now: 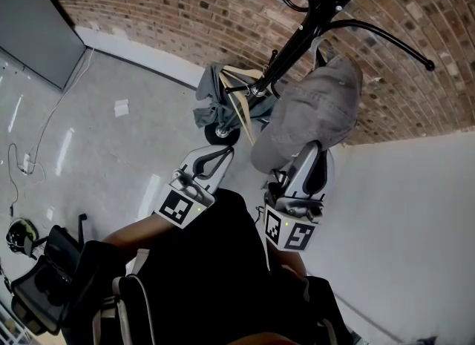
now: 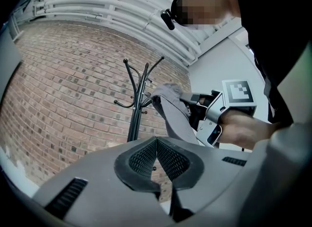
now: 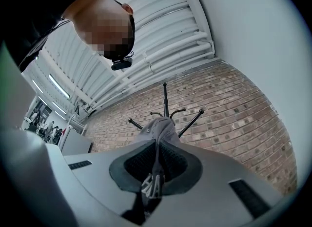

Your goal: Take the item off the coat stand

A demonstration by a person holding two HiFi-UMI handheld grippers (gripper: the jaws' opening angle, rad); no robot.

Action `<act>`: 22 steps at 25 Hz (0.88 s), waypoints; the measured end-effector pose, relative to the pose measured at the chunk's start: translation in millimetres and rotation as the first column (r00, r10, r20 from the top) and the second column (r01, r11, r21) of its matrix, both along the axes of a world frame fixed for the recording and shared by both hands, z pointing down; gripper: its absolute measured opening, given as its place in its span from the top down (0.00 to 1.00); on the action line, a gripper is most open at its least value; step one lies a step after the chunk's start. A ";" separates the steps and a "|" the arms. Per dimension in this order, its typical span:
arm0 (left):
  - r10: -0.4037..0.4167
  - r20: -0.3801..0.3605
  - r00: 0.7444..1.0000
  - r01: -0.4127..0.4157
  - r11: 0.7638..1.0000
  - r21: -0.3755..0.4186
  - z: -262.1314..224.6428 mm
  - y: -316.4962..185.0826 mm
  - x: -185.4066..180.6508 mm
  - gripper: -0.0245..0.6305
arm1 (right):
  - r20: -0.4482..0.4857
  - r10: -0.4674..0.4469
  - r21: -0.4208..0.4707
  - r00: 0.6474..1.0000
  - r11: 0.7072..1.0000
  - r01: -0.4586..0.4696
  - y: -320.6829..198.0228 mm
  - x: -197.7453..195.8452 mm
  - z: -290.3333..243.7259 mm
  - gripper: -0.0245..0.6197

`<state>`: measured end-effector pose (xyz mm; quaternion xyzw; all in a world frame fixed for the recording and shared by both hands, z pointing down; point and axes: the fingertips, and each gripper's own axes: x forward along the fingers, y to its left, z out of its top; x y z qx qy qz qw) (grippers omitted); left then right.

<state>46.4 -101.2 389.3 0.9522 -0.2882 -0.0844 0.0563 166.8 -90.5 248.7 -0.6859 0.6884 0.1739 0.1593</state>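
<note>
We hold the right gripper clenched on the grey cap. In the right gripper view its two dark pads press together on a fold of the cap's cloth, and a small pale strap piece hangs out just below them. The rest of the cap rises beyond the jaws, in front of the black coat stand.

In the head view the cap is just beside the pole of the stand, under one long curved hook. If it touches a hook or not, we cannot tell from these views. In the left gripper view the cap appears to the right of the stand, with its cloth hanging down.

The left gripper is closed and holds nothing: its pads meet at the tip and only the brick wall shows past them. In the head view it is lower and to the left of the cap, apart from it. A grey cloth lies around the foot of the stand.
</note>
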 end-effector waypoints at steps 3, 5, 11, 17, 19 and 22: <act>0.000 -0.002 1.000 0.000 1.000 0.001 0.5 2.2 -1.3 0.93 | 0.005 0.006 0.003 1.000 1.000 -0.006 3.9 0.6 -0.4 0.90; 0.002 -0.001 1.000 -0.002 1.000 0.000 0.9 3.1 -1.2 0.93 | 0.009 0.005 0.006 1.000 1.000 -0.005 6.1 0.5 -1.7 0.90; 0.010 -0.008 1.000 -0.010 1.000 -0.012 2.6 4.3 0.4 0.93 | 0.008 0.013 0.012 1.000 1.000 -0.013 13.1 1.1 -5.9 0.90; 0.024 -0.013 1.000 -0.024 0.999 -0.024 3.9 7.3 3.4 0.93 | 0.010 0.026 -0.001 1.000 1.000 -0.026 21.1 3.0 -2.1 0.90; 0.027 -0.014 1.000 -0.028 0.999 -0.025 4.3 8.7 3.9 0.93 | 0.011 0.032 -0.002 0.999 0.999 -0.032 24.1 3.7 -1.1 0.90; 0.034 -0.014 0.999 -0.034 0.999 -0.027 5.1 11.5 4.2 0.93 | 0.010 0.038 -0.006 0.999 0.999 -0.038 28.3 4.0 0.2 0.90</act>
